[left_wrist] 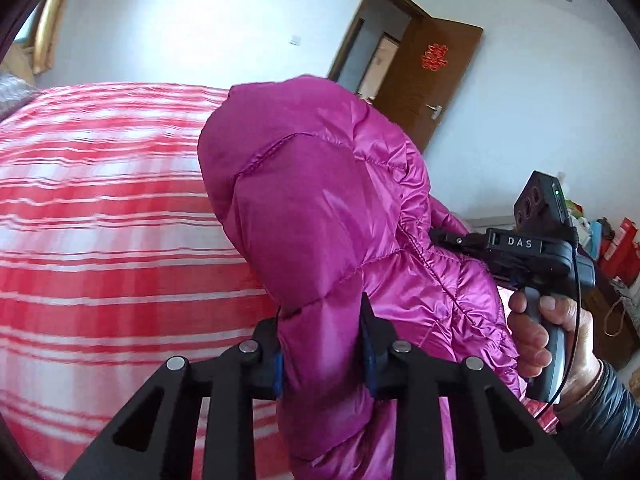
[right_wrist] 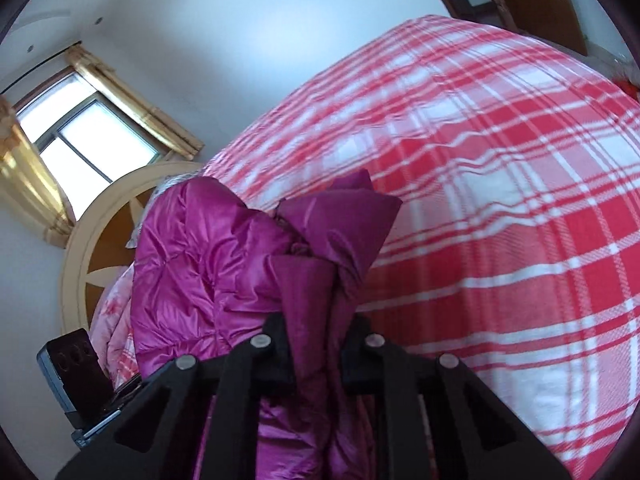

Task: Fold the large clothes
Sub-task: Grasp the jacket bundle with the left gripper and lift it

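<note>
- Magenta quilted puffer jacket [left_wrist: 320, 208] is held up off the bed, bunched, shiny fabric pinched at two spots.
- Left gripper [left_wrist: 322, 344] is clamped on a padded fold of the jacket; blue pads are seen pressing the fabric from both sides.
- Right gripper [right_wrist: 314, 344] is closed on a gathered fold of the same jacket [right_wrist: 224, 264], cloth squeezed between the black fingers.
- Only in the left wrist view: the right gripper body marked "DAS" [left_wrist: 520, 244] and the person's right hand [left_wrist: 548, 332] on its handle, partly behind the jacket.
- Only in the right wrist view: the left device's camera block [right_wrist: 74, 364] at lower left, beside the jacket.
- Red-and-white plaid bed cover [left_wrist: 100, 240] is spread behind the jacket in both views.
- Brown door [left_wrist: 436, 80] is shown in the left view only; window [right_wrist: 88, 140] with gold curtains in the right view only.
</note>
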Demonstrator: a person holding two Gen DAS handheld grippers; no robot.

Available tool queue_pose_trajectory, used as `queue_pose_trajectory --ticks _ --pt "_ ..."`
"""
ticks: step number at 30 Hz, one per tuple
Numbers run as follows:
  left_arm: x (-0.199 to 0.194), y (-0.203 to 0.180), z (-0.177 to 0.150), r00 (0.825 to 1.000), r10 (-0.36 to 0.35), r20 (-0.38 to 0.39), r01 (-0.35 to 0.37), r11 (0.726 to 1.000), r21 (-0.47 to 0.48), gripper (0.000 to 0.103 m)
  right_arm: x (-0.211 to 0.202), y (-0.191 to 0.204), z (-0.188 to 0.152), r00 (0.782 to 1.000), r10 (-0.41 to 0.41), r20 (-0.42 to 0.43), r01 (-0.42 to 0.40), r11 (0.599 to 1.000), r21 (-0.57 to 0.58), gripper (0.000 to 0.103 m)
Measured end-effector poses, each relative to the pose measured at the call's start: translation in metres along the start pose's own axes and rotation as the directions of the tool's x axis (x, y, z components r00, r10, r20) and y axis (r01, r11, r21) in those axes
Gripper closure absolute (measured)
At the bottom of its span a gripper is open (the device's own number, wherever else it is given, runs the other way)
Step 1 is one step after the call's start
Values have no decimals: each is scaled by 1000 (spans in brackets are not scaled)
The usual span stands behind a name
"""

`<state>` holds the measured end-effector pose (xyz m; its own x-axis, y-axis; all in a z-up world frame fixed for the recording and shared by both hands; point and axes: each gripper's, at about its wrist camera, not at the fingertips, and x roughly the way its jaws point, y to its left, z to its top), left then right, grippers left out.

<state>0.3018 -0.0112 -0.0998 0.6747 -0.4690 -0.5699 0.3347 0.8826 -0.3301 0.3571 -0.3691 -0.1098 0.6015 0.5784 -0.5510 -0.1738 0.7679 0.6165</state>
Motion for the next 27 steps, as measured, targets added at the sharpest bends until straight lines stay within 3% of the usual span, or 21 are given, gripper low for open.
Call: queue_pose_trajectory --ticks 7,16,27 --pt "-66 46 -9 992 122 25 -119 990 -76 75 53 72 -13 994 79 -80 -86 993 -80 85" --pt "-110 84 -17 960 275 45 -271 959 -78 76 122 136 -31 968 151 -201 -179 975 -129 85" --pt "-139 124 -32 940 335 58 -326 937 -127 76 173 188 -50 937 184 -298 -239 958 -161 85"
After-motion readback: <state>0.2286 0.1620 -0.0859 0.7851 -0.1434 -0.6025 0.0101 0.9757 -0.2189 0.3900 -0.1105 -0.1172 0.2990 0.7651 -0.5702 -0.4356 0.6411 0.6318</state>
